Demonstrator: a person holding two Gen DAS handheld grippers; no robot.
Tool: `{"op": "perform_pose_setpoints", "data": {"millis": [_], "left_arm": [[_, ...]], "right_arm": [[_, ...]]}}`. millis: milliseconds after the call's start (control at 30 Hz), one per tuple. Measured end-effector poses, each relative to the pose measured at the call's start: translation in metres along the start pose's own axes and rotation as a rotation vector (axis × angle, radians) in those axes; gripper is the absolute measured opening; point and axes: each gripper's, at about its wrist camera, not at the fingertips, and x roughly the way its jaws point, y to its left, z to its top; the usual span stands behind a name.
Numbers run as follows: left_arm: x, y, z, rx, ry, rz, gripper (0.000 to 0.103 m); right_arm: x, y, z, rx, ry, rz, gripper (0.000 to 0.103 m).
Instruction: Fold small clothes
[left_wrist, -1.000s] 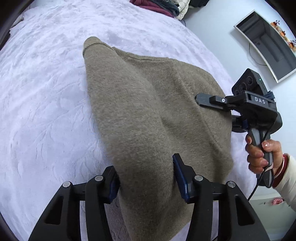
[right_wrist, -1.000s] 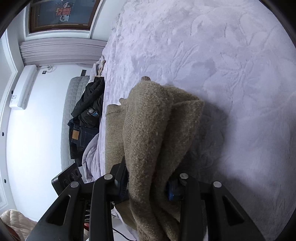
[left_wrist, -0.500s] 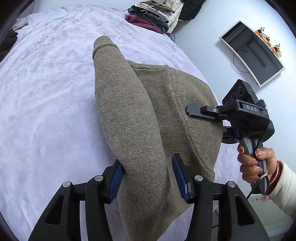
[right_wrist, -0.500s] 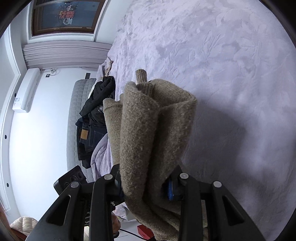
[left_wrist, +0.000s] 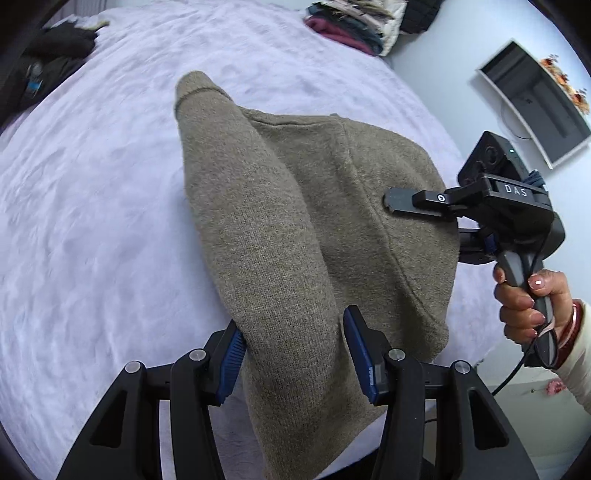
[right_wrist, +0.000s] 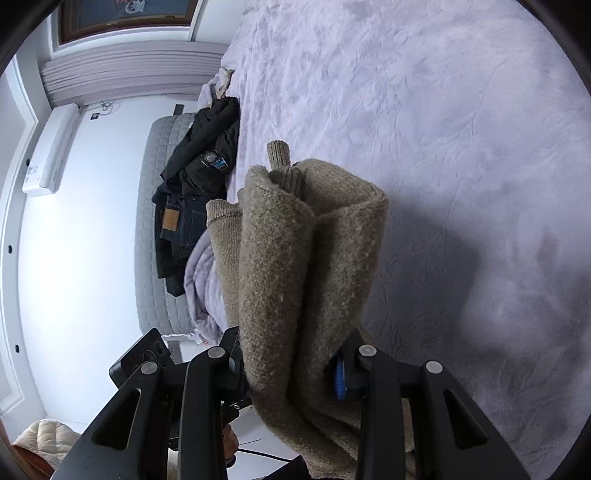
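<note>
A brown knit sweater (left_wrist: 295, 221) hangs doubled over above a white bedspread (left_wrist: 92, 221), held up between both grippers. My left gripper (left_wrist: 293, 347) is shut on a thick fold of it near the bottom of the left wrist view. In the same view my right gripper (left_wrist: 424, 218), in a person's hand (left_wrist: 524, 299), clamps the sweater's right edge. The right wrist view shows the sweater (right_wrist: 306, 258) bunched in layers between the right gripper's (right_wrist: 288, 365) pads, one cuff (right_wrist: 279, 153) sticking up behind.
A pile of folded clothes (left_wrist: 351, 26) lies at the bed's far edge. Dark garments (right_wrist: 199, 192) are heaped on a grey quilted sofa (right_wrist: 151, 229) beyond the bed. A curved monitor (left_wrist: 535, 99) hangs on the wall at right.
Both grippers have carried the sweater across the bed and slightly upward; more of the room beyond the bed shows now. Both grips are unchanged.
</note>
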Motion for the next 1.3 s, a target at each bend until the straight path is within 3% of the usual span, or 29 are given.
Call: {"op": "perform_pose_setpoints", "data": {"millis": [100,200,233,267,367,467,500,533,567,667,700,733,867,933,1033,1067,1133,1267,1300], "left_arm": [[0.018,0.017,-0.004,-0.038,-0.001,0.074,0.053],[0.023,0.029,-0.006,-0.077,0.002,0.136,0.053],[0.022,0.032,-0.006,-0.088,0.004,0.141,0.058],[0.019,0.034,-0.006,-0.100,0.000,0.162,0.065],[0.012,0.039,-0.005,-0.095,-0.013,0.248,0.069],[-0.001,0.047,-0.012,-0.083,-0.033,0.295,0.070],[-0.005,0.049,-0.013,-0.083,-0.044,0.302,0.076],[-0.015,0.059,-0.020,-0.082,-0.052,0.309,0.095],[-0.016,0.058,-0.019,-0.081,-0.061,0.319,0.103],[-0.011,0.055,-0.014,-0.068,-0.069,0.338,0.103],[-0.010,0.054,-0.014,-0.068,-0.063,0.341,0.103],[-0.008,0.052,-0.014,-0.068,-0.052,0.343,0.103],[-0.002,0.052,-0.015,-0.082,-0.023,0.309,0.103],[0.001,0.054,-0.018,-0.097,-0.004,0.300,0.103],[0.001,0.052,-0.022,-0.098,0.007,0.332,0.103],[0.000,0.051,-0.023,-0.101,0.004,0.336,0.103],[-0.002,0.050,-0.025,-0.104,0.004,0.339,0.103],[-0.003,0.048,-0.025,-0.107,0.015,0.352,0.103],[-0.003,0.047,-0.025,-0.108,0.019,0.355,0.103]], "right_arm": [[0.026,-0.015,0.009,-0.024,0.023,-0.119,0.035],[0.026,-0.033,0.025,-0.015,-0.034,-0.259,0.047],[0.022,-0.038,0.029,0.001,-0.050,-0.309,0.055],[0.017,-0.039,0.029,0.001,-0.064,-0.345,0.056],[-0.002,-0.028,0.022,-0.041,-0.097,-0.414,0.056],[-0.017,-0.009,0.006,-0.073,-0.106,-0.427,0.056],[-0.022,-0.004,0.000,-0.078,-0.106,-0.416,0.056],[-0.024,-0.001,-0.008,-0.076,-0.103,-0.400,0.056],[-0.023,0.002,-0.014,-0.066,-0.093,-0.385,0.056],[-0.012,-0.003,-0.036,-0.040,-0.033,-0.338,0.056],[-0.006,-0.003,-0.040,-0.038,-0.009,-0.331,0.045],[0.001,-0.001,-0.044,-0.051,0.006,-0.337,0.010],[0.015,0.020,-0.061,-0.254,0.010,-0.588,0.009],[0.017,0.005,-0.066,-0.271,0.033,-0.679,0.008],[0.013,-0.018,-0.074,-0.196,0.058,-0.686,0.008],[0.010,-0.020,-0.079,-0.199,0.060,-0.744,0.008],[-0.002,-0.020,-0.087,-0.176,0.041,-0.772,0.008],[-0.029,0.010,-0.097,-0.172,-0.071,-0.697,0.012],[-0.031,0.021,-0.098,-0.196,-0.087,-0.668,0.020]]}}
